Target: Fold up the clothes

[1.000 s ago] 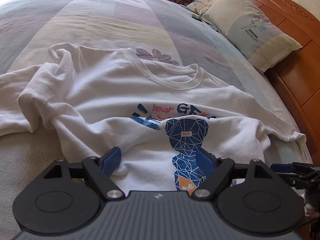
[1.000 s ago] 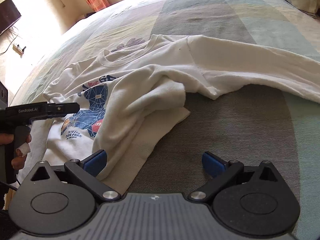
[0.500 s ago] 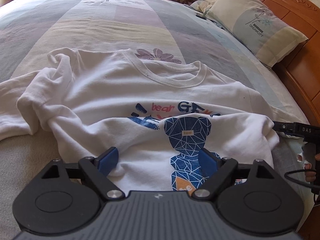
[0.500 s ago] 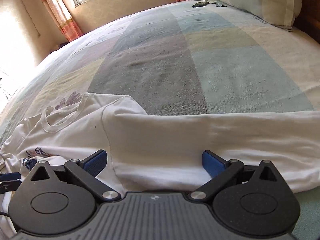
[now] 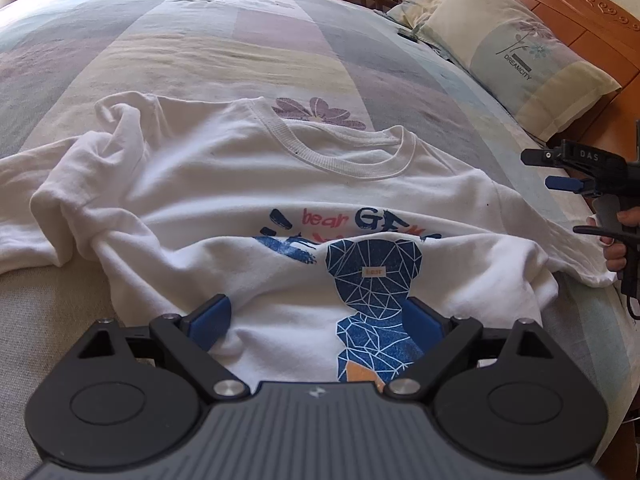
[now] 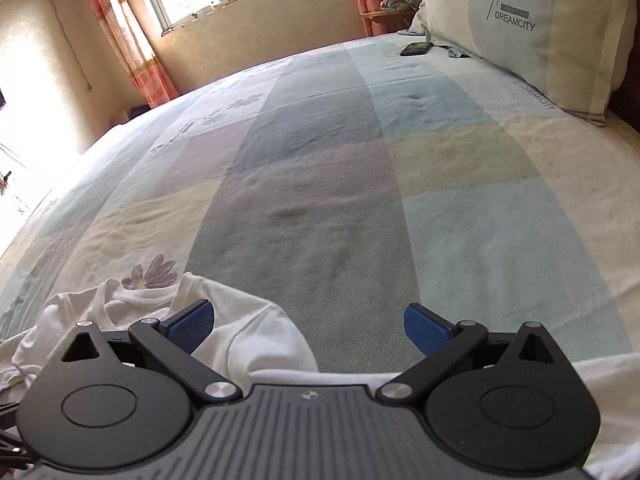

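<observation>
- T-shirt (image 5: 224, 184), white with a blue bear print (image 5: 374, 276), lies face up and rumpled on the bed (image 5: 248, 52); only the left wrist view shows the print and collar.
- Right wrist view shows mostly bare bedspread, with just a sleeve and shoulder (image 6: 240, 332) at the bottom edge.
- Left gripper (image 5: 318, 320) hangs over the bunched hem; its fingers have just been opening and stand wide, with the cloth below them and not gripped.
- Right gripper (image 6: 308, 324) is spread wide and holds nothing, its left finger (image 6: 192, 324) above the sleeve.
- Pillow (image 6: 532, 28) and a dark phone (image 6: 416, 49) sit well apart at the bed's head.
</observation>
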Available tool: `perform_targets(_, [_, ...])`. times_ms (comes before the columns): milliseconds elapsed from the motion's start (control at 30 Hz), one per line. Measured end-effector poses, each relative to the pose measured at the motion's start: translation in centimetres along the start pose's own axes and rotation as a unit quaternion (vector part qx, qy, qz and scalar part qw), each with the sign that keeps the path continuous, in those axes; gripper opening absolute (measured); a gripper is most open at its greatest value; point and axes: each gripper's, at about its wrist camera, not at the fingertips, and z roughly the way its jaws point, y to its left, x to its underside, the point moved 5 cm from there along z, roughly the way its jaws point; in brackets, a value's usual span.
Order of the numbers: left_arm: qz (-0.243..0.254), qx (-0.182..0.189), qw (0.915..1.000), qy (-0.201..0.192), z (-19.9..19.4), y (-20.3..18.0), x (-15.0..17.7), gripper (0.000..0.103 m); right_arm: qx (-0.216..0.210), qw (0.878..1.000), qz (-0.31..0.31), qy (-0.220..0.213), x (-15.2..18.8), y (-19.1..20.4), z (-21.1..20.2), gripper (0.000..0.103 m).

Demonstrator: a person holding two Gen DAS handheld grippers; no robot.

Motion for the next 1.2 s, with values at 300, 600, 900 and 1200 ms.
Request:
perform_targets(300, [0.004,-0.002,1.0000,-0.002,0.1,0.0,0.1,0.092,0.096,0.987,-0.104,0.078,5.6,-1.3,0.7,0.103])
perform_targets(600, [0.010,-0.003,0.9999,-0.003,0.2,-0.1,0.2,0.094,0.102,0.993,-0.055,0.001,9.6,-1.4,-1.5,0.103])
perform_targets(900, [0.007,-0.001,1.0000,-0.002,0.2,-0.2,0.1,0.095,0.090,0.995,-0.033,-0.018,9.5,-2.0,-1.4,0.103])
perform_targets(1200, [0.039,0.019,0.9983,-0.038,-2.7,-0.6,-3.1,0.094,0.112,0.994,0.000,0.020,9.4,0.5,-4.2,0.103])
